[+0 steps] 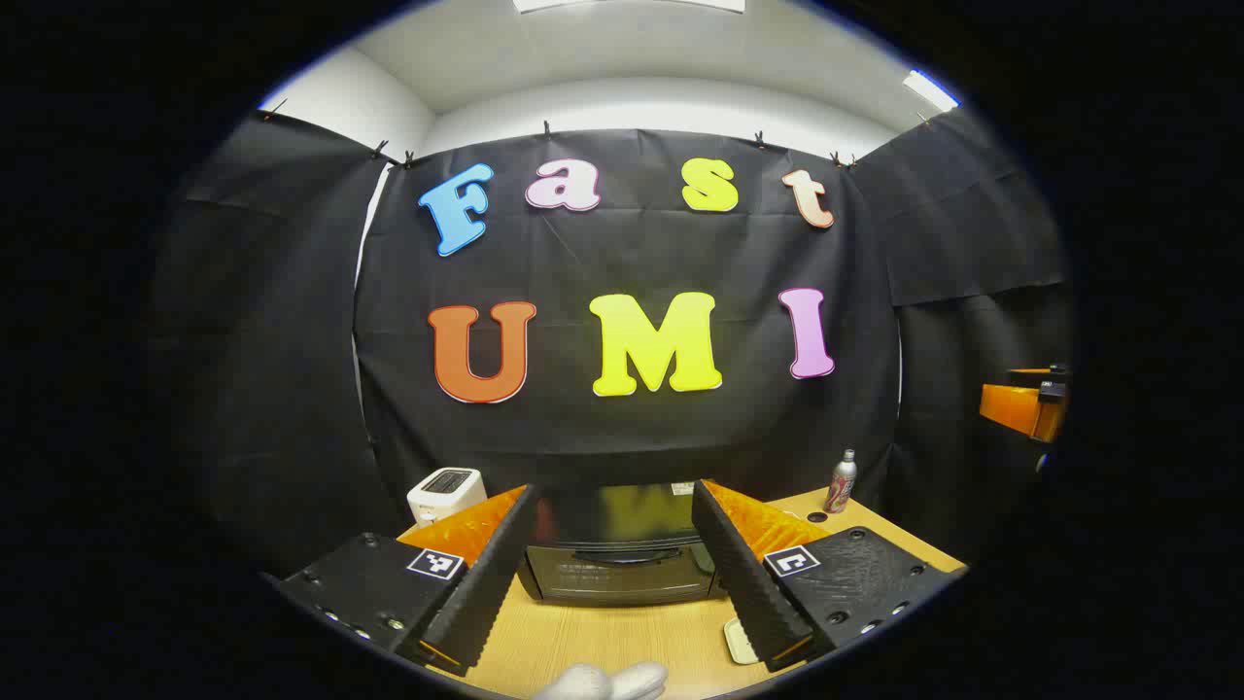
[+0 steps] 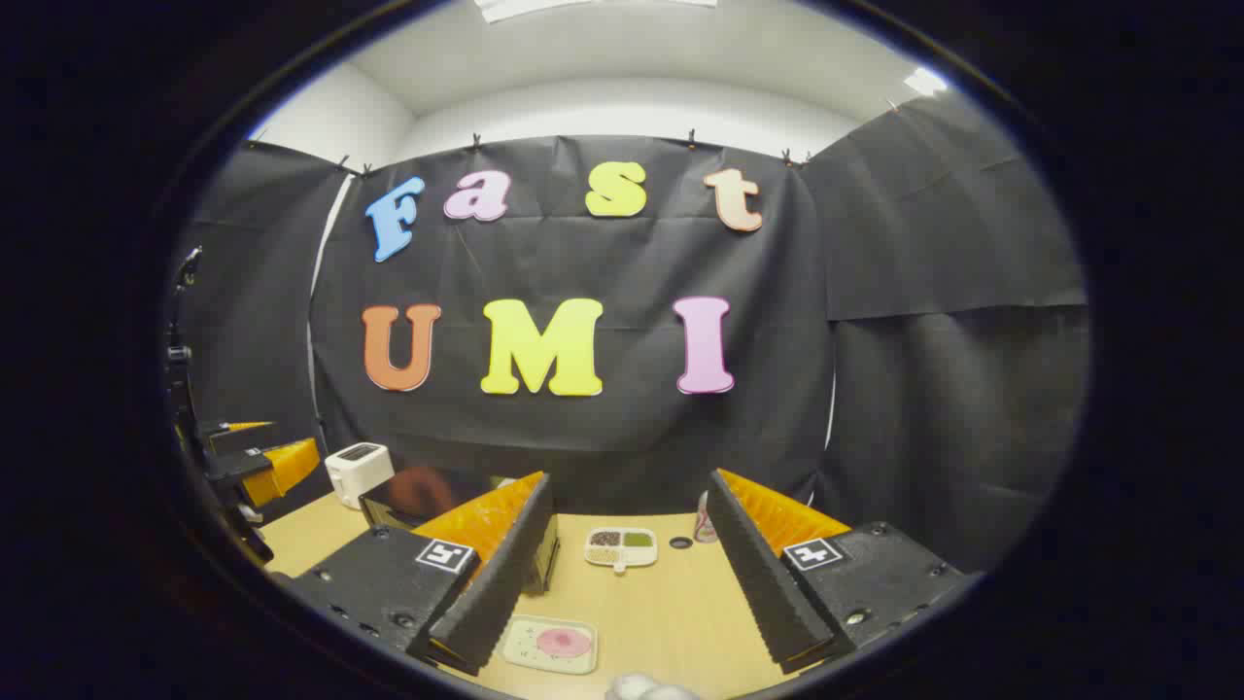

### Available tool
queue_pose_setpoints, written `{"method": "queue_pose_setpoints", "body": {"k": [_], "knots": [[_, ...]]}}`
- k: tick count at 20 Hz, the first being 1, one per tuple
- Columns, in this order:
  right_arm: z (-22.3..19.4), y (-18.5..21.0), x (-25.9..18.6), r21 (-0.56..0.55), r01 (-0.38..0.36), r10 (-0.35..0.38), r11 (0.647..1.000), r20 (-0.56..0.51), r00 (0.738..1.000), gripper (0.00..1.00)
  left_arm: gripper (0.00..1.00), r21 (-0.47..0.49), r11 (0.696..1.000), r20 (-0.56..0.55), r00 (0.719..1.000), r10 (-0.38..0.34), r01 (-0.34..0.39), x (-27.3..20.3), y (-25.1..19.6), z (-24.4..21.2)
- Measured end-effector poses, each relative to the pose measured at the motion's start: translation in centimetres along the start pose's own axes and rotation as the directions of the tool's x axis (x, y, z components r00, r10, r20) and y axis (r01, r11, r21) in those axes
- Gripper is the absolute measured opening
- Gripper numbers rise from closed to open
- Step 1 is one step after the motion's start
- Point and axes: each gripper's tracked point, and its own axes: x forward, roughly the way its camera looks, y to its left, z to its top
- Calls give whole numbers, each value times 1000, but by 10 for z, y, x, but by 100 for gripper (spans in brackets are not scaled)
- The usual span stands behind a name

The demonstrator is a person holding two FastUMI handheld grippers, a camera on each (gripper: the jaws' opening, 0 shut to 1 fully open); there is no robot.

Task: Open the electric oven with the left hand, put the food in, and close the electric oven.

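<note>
The black electric oven (image 1: 622,569) stands on the wooden table (image 1: 603,637) with its door shut and the handle across the front. My left gripper (image 1: 614,501) is open and hangs a little in front of the oven, its fingers framing it without touching. In the right gripper view the oven (image 2: 413,498) stands at the left, partly behind my finger. My right gripper (image 2: 630,486) is open and holds nothing. Below it on the table lies a pale plate (image 2: 549,644) with a round pink food item. That plate's edge (image 1: 737,642) peeks out beside my left gripper's right finger.
A white toaster (image 1: 445,492) stands left of the oven. At the table's back right is a can (image 1: 841,481). A divided dish (image 2: 620,547) of grains lies mid-table. Something white and rounded (image 1: 603,682) lies at the near edge. The other gripper (image 2: 262,465) hovers at the left.
</note>
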Motion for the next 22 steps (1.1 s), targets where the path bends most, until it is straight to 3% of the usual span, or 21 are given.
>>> {"method": "queue_pose_setpoints", "body": {"k": [14,22], "knots": [[-1,2,6,-12,-7,7,1000,-13,1000,96,96,14,1000,-11,1000,14,-14,23,-1,-16],[-5,-11,2,-21,30,-31,999,-55,998,96,96,-16,1000,-106,994,-18,16,88,-15,-87]]}}
